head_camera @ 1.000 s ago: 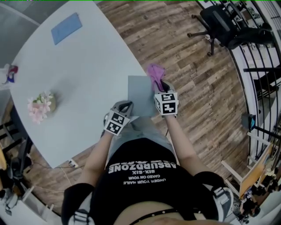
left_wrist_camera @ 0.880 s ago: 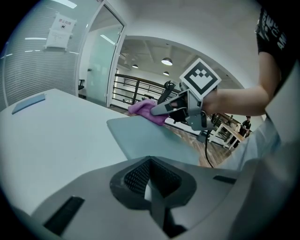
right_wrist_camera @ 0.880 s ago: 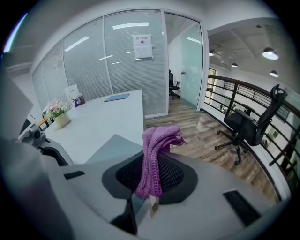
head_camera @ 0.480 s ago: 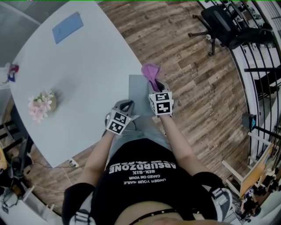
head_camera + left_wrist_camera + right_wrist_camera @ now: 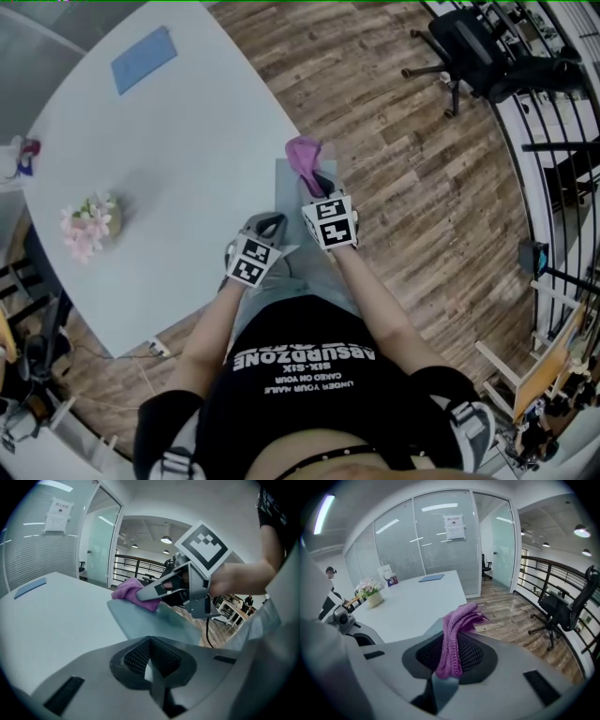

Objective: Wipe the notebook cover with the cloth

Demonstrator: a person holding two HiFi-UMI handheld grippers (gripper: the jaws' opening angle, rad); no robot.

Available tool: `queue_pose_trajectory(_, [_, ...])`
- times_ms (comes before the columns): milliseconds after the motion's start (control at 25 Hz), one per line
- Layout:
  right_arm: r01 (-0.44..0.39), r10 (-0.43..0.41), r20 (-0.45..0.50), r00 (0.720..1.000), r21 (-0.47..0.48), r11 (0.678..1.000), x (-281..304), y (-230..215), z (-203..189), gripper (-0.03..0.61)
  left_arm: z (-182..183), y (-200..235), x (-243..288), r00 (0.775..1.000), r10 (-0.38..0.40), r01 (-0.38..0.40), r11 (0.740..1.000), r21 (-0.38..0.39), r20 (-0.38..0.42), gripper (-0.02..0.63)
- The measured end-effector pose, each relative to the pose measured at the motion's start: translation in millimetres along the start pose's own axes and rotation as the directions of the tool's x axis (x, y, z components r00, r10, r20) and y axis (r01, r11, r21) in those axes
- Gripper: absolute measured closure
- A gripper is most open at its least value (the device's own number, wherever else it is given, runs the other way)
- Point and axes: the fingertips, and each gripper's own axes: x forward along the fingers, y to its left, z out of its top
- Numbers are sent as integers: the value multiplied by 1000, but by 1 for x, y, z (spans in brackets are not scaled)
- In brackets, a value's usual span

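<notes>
**Head view.** Located the thin grey-blue notebook (image 5: 289, 202) flat on the near corner of the pale round-cornered table (image 5: 187, 141), close to the person's torso. Located the right gripper (image 5: 319, 184) over the notebook's far right part, with the bunched purple knitted cloth (image 5: 302, 155) at its tip and down on the notebook's far edge. Located the left gripper (image 5: 267, 226) at the notebook's near left corner. Noted, well apart on the table, a small pot (image 5: 89, 225) of pink flowers and a flat blue rectangular pad (image 5: 142, 59). Noted a black office chair (image 5: 478, 47) on the wood-plank floor (image 5: 403, 159).

**Left gripper view.** Read the left gripper's (image 5: 151, 667) jaws as drawn together, with only a thin pale sliver between them. Could not confirm any pinch on the notebook's near edge. Saw the notebook (image 5: 150, 620) just ahead on the table (image 5: 56, 616), and the right gripper (image 5: 142, 594) resting the cloth (image 5: 127, 590) on its far part.

**Right gripper view.** Read the right gripper's (image 5: 450, 665) jaws as clamped on the cloth (image 5: 457, 630), folded lengthwise, with the free end spilling forward past the tips. Saw a grey-blue patch of notebook (image 5: 443, 688) under the jaws. Saw the table (image 5: 417, 604) beyond, with the pot (image 5: 370, 595) and the pad (image 5: 431, 578) on it, and the chair (image 5: 560, 606) at the right.
</notes>
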Motion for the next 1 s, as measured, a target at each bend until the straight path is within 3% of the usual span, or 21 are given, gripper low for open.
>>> queue_pose_trajectory(440, [-111,110,-27,994,-43,993,8,28,0,494,0,1,0,1000,-2,2,1000,-4,8,597])
queue_pose_trajectory(1000, [-214,207,-58,977,-172,962,5,51,-6,494,3,0,0,1000,-7,7,1000,3,6,597])
